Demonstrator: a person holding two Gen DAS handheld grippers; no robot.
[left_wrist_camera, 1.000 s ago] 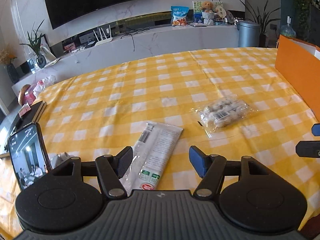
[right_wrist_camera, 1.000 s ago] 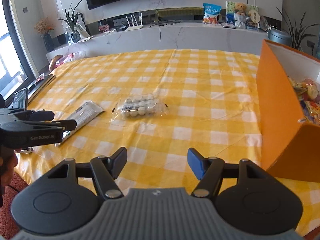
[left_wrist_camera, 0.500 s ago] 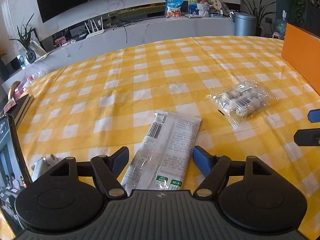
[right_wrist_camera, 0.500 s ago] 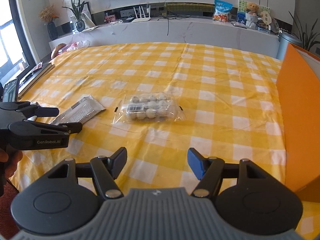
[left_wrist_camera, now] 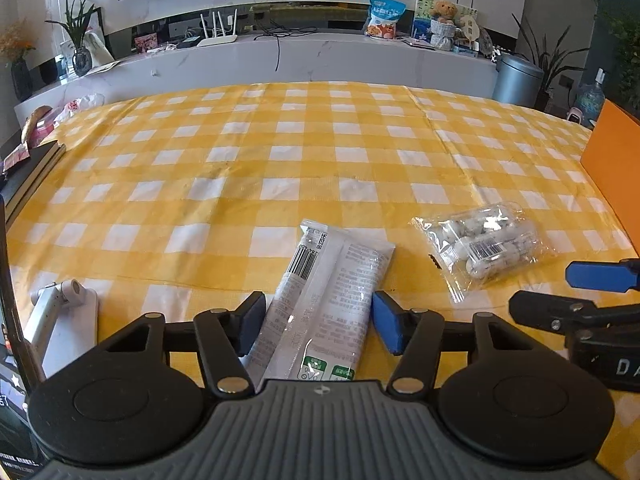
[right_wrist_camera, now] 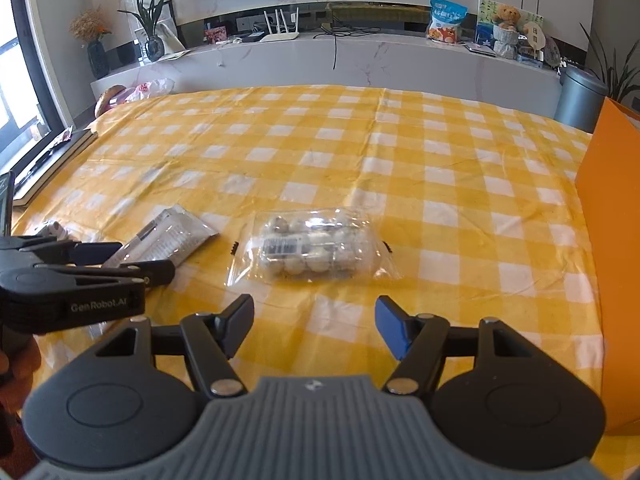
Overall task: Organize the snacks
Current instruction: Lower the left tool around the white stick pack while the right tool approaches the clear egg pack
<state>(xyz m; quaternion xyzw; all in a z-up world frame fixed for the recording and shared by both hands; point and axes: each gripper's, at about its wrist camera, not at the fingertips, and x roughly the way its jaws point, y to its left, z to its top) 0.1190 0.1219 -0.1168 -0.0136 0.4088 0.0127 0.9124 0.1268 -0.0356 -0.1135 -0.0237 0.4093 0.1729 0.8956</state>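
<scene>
My left hand-held gripper (left_wrist_camera: 318, 322): closing around the white snack pack (left_wrist_camera: 324, 300) | right hand-held gripper (right_wrist_camera: 315, 330): wide, empty, clear bag (right_wrist_camera: 312, 250) at 12 o'clock | I should squeeze gently, then lift straight.

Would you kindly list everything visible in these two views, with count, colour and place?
Packet: one, white, near table edge, between the left gripper's closing jaws.
Bag: one, clear, pale balls inside, ahead of right gripper.
Box: one, orange, table's right edge.
Tablecloth: one, yellow-white check.
Phone stand: one, white, table's left corner.
Bin: one, grey, beyond the table.
Router: one, white, on the shelf.
Teddy: one, brown, on the shelf.
Left gripper: black, blue pads.
Right gripper: black, blue pads, open, empty.
</scene>
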